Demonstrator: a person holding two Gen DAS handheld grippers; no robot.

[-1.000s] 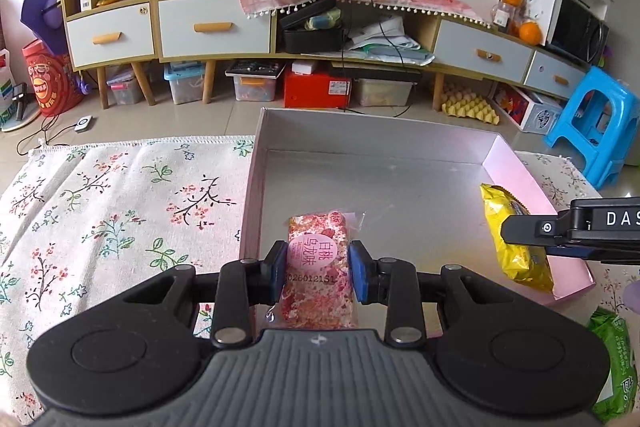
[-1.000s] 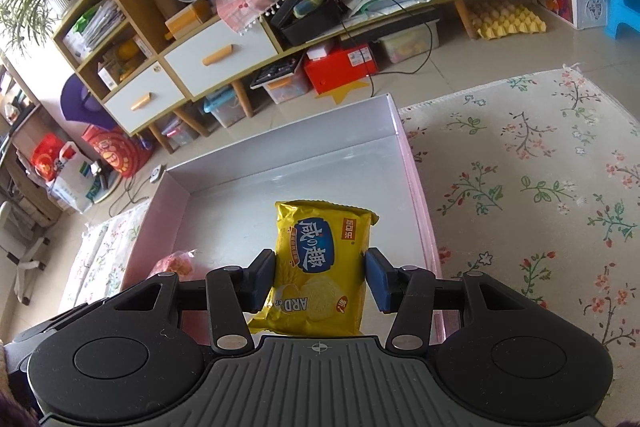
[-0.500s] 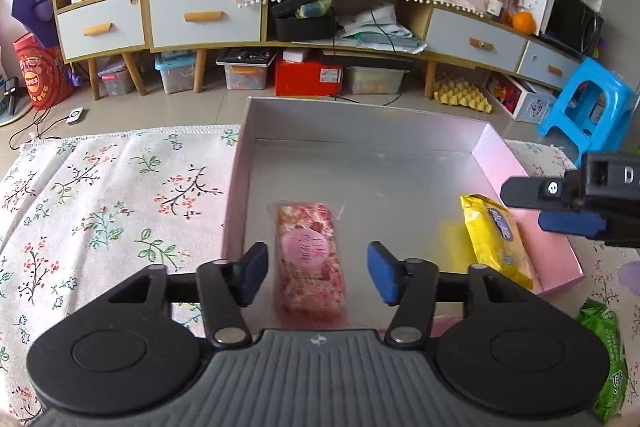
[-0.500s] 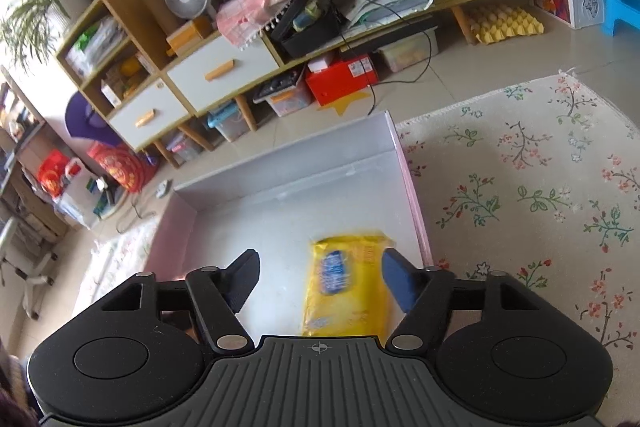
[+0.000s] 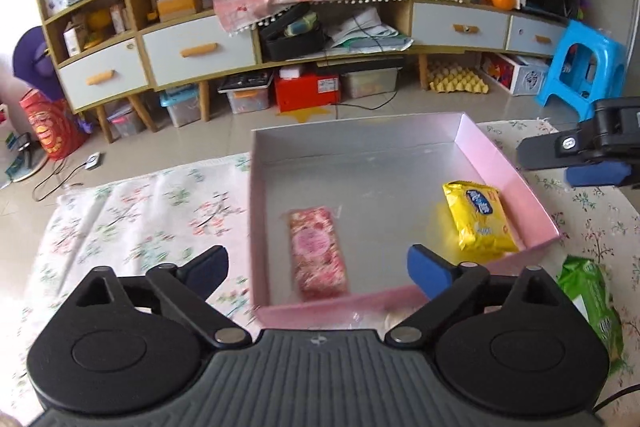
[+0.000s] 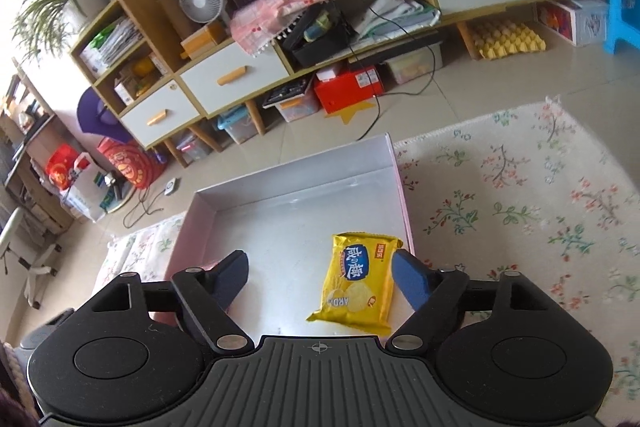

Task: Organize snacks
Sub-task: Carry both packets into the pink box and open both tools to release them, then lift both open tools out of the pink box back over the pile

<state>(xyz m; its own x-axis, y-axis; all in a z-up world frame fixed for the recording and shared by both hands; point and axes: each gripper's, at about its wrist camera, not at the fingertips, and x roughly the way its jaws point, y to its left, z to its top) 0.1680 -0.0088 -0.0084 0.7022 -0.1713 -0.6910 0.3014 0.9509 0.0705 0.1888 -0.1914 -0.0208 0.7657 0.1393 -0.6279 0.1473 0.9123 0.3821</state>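
Floral cloth (image 5: pixel 132 223): 1 pink tray (image 5: pixel 504 167), 2 snack packets inside.

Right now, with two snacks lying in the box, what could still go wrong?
1. The right gripper is opening, and one pad looks very near the yellow pack; pulling away might drag it.
2. The green pack lies outside the box beside the left gripper and could get knocked while reaching.

Both grippers, left gripper (image 5: pixel 318 269) and right gripper (image 6: pixel 320 275), have released their packets into the box (image 5: pixel 500 163), jaws opening.
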